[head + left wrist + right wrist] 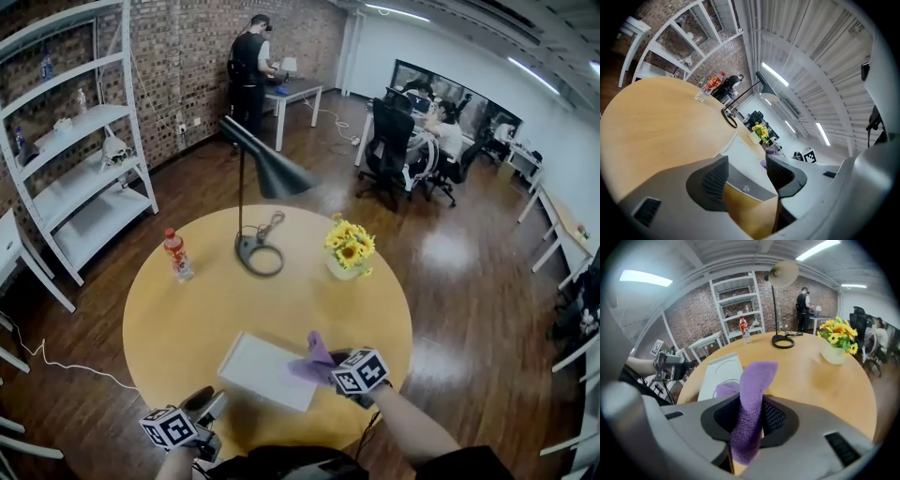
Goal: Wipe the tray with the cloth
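The left tongs (747, 172) sit low at the person's near left, pointing almost level, jaws apart and pads pressing on nothing, while the right tongs (750, 416), on a forearm (412, 429) reaching in from the right, tilt steeply downward with jaws clamped on the cloth (757, 380).

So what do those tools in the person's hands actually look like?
Both are bulky, light-grey plastic bodies. The left tool and the right tool each end in two dark jaws lined with textured black pads. A white cube printed with black square markers sits on each: the left cube and the right cube. The person wears a dark top.
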Demonstrator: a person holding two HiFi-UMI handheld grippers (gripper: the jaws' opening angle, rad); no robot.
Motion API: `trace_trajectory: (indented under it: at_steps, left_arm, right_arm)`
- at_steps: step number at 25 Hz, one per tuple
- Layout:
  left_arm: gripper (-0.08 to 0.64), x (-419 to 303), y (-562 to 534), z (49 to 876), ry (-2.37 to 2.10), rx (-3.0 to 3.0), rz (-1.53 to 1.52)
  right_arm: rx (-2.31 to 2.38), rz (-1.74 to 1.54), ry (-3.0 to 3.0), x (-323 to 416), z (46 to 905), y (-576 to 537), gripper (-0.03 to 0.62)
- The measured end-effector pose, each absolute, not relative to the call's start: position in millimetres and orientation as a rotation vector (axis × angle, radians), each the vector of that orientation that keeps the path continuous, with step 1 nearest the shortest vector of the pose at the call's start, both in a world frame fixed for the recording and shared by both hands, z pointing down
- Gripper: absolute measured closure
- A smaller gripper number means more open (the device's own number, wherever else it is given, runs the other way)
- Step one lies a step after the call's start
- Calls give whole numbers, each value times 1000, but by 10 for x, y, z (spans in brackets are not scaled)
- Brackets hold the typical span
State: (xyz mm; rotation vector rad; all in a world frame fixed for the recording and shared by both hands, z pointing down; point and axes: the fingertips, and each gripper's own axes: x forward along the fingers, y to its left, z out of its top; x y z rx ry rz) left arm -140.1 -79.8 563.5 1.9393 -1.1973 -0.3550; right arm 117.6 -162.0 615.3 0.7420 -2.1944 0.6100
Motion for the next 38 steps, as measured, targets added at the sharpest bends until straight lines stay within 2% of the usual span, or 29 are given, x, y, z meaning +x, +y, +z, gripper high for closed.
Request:
trace_trajectory:
  at_steps: [7, 14, 17, 21, 23, 31, 33, 35, 38]
  left_arm:
    - [325, -1356, -801, 5638, -1192, 1921, -353]
    - [325, -1199, -855, 5673, -1143, 1913, -338]
    - [325, -1120, -940, 5595, -1120, 1937, -341]
    - [325, -1030, -1048, 5350, -1127, 2035, -322]
    - [325, -978, -1059, 5229, -1142, 2113, -273]
    - [325, -1015, -1100, 4718, -1235, 2236, -362]
    - [325, -1076, -1139, 4713, -1248, 2203, -404]
    - [325, -1074, -1132, 4733, -1245, 2190, -408]
    - [325, -1041, -1091, 4727, -1240, 2201, -391]
  right_arm:
    - [1075, 1173, -2453, 1331, 6009, -1536, 489]
    - [1114, 1351, -2541, 1250, 6033, -1252, 488]
    - [1050, 1259, -2499, 1226, 6062, -1193, 488]
    - [965, 782, -2260, 1382, 6124, -1224, 488]
    - [985, 653, -2173, 1538, 6091, -1296, 489]
    - [1298, 622, -2130, 2478, 5682, -1500, 478]
    - [1362, 587, -2102, 2630, 5646, -1559, 455]
    - [1414, 577, -2097, 2710, 5614, -1574, 376]
    - [1483, 545, -2124, 2738, 5511, -1572, 364]
